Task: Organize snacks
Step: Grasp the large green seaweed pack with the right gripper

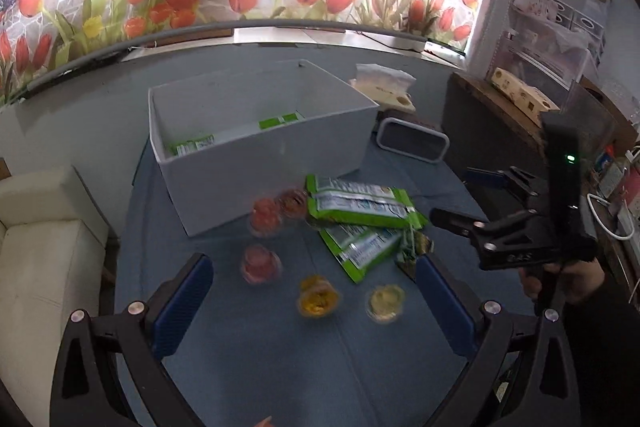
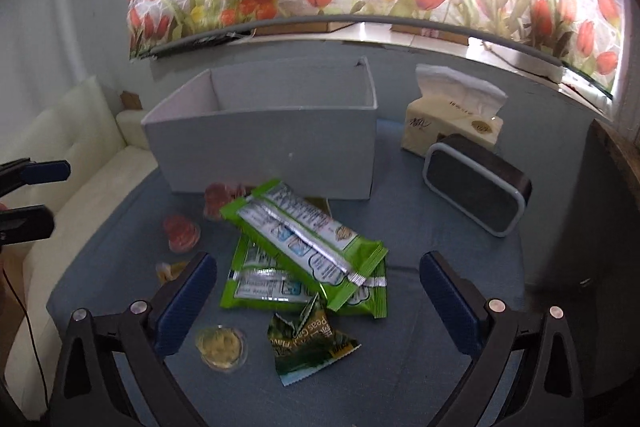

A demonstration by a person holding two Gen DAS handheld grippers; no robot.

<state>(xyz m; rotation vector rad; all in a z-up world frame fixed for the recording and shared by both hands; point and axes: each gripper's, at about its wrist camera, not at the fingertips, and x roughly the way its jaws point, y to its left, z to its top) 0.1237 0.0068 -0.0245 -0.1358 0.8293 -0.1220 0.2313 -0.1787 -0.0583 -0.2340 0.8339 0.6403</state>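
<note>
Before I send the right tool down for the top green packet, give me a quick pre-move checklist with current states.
1. Right tool open, nothing held: ok.
2. Left tool open, nothing held: ok.
3. Top light-green foil snack packet unobstructed, lying across a second packet: ok.
4. Open-topped grey rectangular storage box has room; a few green packets already inside: ok.
5. Small clear jelly cups lie clear of the packet pile: ok.
6. Torn dark-green pea snack bag sealed: cannot tell.
</note>
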